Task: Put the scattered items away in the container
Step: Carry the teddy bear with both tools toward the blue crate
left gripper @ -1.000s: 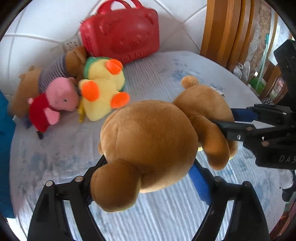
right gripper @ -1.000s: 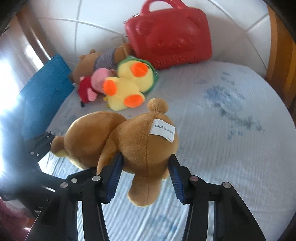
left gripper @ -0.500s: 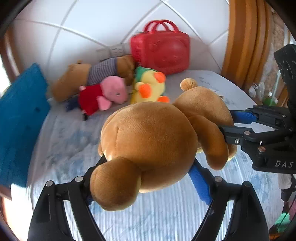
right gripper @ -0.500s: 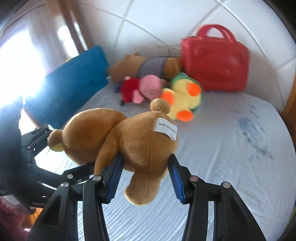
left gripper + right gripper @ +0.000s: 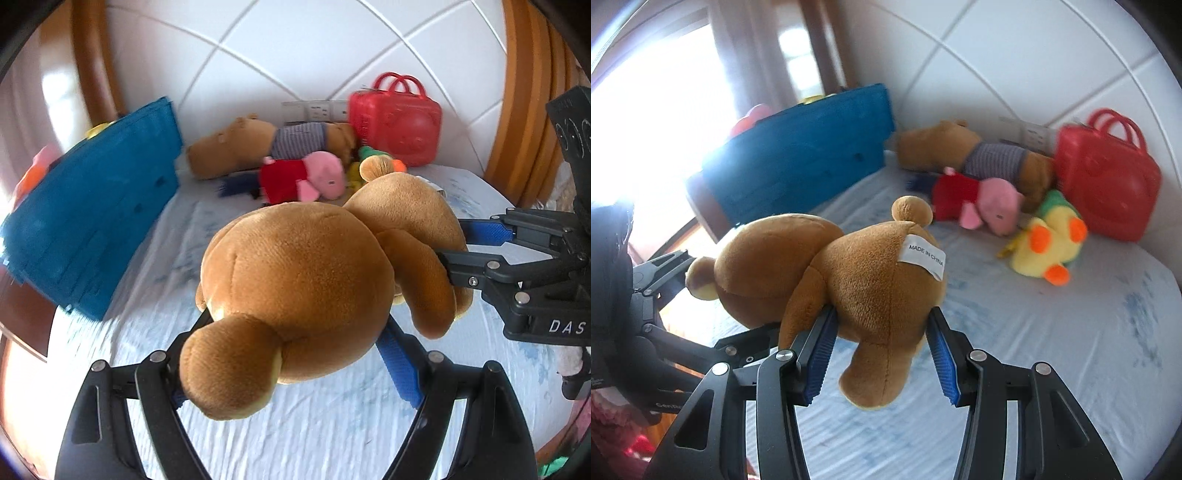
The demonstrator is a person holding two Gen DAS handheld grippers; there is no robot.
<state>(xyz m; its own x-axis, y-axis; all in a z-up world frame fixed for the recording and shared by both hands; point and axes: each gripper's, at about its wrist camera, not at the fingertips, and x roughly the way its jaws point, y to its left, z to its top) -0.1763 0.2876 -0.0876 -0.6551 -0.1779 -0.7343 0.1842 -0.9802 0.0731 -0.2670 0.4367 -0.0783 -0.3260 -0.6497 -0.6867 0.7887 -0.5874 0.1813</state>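
A brown teddy bear (image 5: 295,280) hangs above the bed, held by both grippers. My left gripper (image 5: 291,332) is shut on its head; my right gripper (image 5: 882,325) is shut on its body (image 5: 871,280) near the white label. The right gripper also shows in the left wrist view (image 5: 454,251). A blue fabric container (image 5: 92,221) stands at the left, with toys showing over its rim; it also shows in the right wrist view (image 5: 805,155). On the bed lie a striped-shirt bear (image 5: 975,155), a pink pig (image 5: 979,206) and a yellow duck (image 5: 1049,247).
A red toy case (image 5: 1108,181) stands against the white padded headboard (image 5: 295,55). Wooden bed frame (image 5: 524,110) rises at the right. The pale blue sheet (image 5: 1071,350) spreads below the bear. A bright window (image 5: 646,110) lies beyond the container.
Both grippers have carried the bear up and to the left, away from the toys at the headboard. The blue container has come into fuller view. The grips are unchanged.
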